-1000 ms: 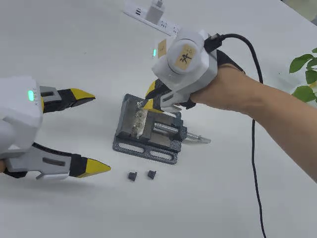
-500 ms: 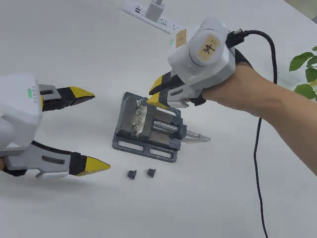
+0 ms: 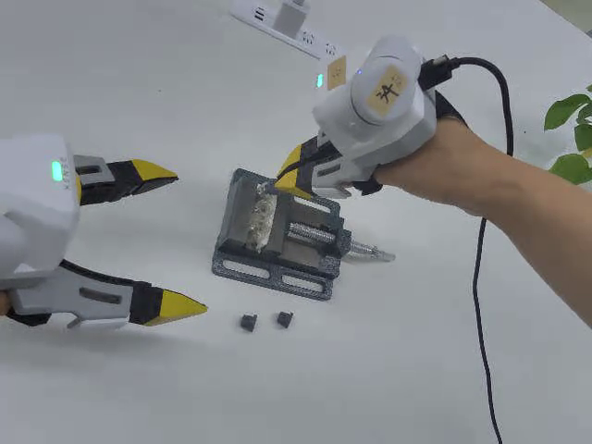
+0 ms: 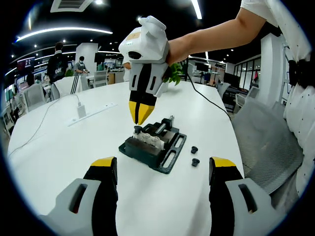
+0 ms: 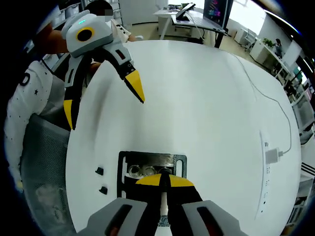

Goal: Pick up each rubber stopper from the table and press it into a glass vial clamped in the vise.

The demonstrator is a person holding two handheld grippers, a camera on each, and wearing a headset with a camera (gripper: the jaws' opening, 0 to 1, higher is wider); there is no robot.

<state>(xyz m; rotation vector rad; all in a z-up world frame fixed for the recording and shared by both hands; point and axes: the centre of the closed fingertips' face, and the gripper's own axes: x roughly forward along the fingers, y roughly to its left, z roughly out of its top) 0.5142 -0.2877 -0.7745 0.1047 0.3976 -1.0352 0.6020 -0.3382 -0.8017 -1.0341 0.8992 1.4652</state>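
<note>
In the head view my left gripper [image 3: 171, 239] hangs spread wide and empty left of the vise [image 3: 277, 270], while my right gripper [image 3: 282, 178] has its jaws pinched together, tips over the far end of the row of glass vials [image 3: 259, 220]. Two loose rubber stoppers [image 3: 248, 323] lie on the table [image 3: 139, 83] just in front of the vise. The left gripper view shows a dark stopper [image 4: 138, 129] on the end vial, directly under those tips; I can't tell whether they touch. I'd press straight down the vial's axis, gently, since glass won't forgive a sideways shove. In the right gripper view, two open vial mouths [image 5: 133, 170] look unstoppered and empty.
</note>
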